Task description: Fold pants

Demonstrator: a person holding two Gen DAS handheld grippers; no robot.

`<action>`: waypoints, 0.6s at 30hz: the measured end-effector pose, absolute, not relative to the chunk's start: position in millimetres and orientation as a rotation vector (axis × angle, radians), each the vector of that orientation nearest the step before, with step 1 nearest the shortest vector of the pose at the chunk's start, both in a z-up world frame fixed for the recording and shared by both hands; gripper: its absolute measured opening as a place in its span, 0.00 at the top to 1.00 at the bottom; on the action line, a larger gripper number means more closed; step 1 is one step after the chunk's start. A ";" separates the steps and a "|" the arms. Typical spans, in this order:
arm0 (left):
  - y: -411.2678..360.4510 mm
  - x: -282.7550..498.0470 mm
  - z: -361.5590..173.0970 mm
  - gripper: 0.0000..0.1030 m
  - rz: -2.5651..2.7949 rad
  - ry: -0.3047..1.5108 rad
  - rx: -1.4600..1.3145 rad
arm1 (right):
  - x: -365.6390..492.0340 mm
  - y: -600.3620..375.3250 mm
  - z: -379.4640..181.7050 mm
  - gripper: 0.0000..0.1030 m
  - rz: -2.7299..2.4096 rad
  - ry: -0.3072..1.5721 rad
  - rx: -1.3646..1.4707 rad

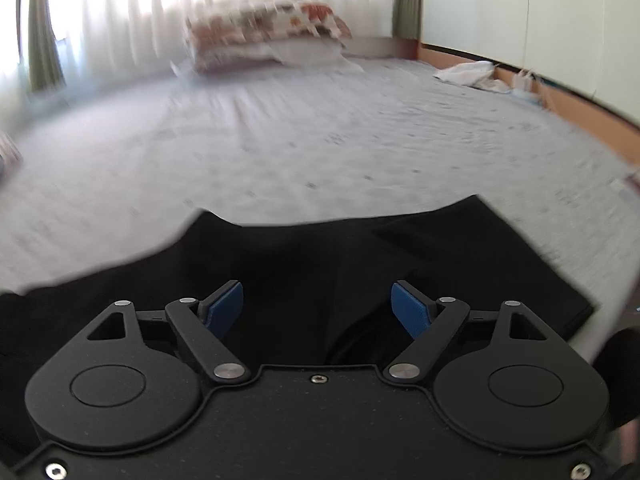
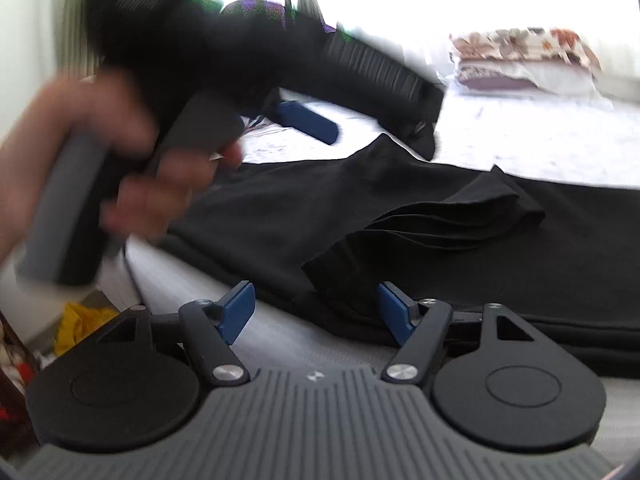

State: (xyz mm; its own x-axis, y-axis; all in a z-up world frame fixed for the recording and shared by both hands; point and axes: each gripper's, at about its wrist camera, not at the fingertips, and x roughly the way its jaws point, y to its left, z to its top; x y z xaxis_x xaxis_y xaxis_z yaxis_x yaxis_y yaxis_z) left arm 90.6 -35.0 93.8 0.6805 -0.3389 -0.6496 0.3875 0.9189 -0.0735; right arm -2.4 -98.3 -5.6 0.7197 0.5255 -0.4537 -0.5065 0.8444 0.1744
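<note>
Black fabric pants (image 1: 320, 264) lie just beyond the spread, empty left hand-held gripper (image 1: 317, 307).
Only the right view shows the bunched fold (image 2: 452, 220) above the spread right hand-held gripper (image 2: 316, 312).

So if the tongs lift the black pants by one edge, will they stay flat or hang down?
The black pants will probably hang down limp: the cloth already lies in soft stacked folds. They look thin, so likely light. On the bed sheet they may drag and bunch up.

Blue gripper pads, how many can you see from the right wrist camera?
3. Two on the right gripper, one pad per side, spread open before the black pants. One blurred on the left gripper, upper left; its partner is probably hidden.
</note>
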 end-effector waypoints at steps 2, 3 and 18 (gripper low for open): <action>-33.3 101.9 95.1 0.17 -0.476 0.760 0.016 | -4.4 -93.4 -6.9 0.20 0.572 0.500 -0.004; -36.4 107.2 94.5 0.16 -0.494 0.770 0.025 | -5.7 -89.8 -7.6 0.19 0.570 0.493 -0.029; -118.0 149.2 37.1 0.51 -0.399 0.851 0.309 | -46.7 -133.2 -1.8 0.16 0.410 0.451 -0.086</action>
State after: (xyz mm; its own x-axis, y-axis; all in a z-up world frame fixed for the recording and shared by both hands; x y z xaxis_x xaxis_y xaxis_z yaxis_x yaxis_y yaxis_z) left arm 149.2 -118.0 37.1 0.5929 -0.2160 -0.7757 0.4585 0.8825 0.1047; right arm -46.7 -133.2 -1.8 0.8200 0.3662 -0.4398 -0.4038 0.9148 0.0090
